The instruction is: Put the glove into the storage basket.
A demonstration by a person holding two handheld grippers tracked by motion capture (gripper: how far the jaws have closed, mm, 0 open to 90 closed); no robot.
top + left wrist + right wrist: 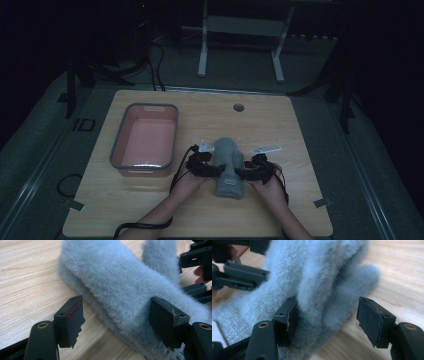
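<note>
A grey fuzzy mitten [228,165] lies in the middle of the wooden table [150,200], cuff toward the person, with a small white label near the cuff. My left gripper [209,169] is at its left side and my right gripper [250,172] at its right. In the left gripper view the left gripper [118,322] is open, its jaws straddling the mitten [117,282] near the table top. In the right gripper view the right gripper [329,320] is also open around the mitten's [312,285] edge, with one pad pressed into the fur and the other apart from it.
A pink bin [146,138] with a grey rim stands left of the mitten, close to my left hand. A small round grommet [238,107] sits near the table's far edge. A cable [142,226] trails along the left forearm. A white frame [240,35] stands on the floor beyond.
</note>
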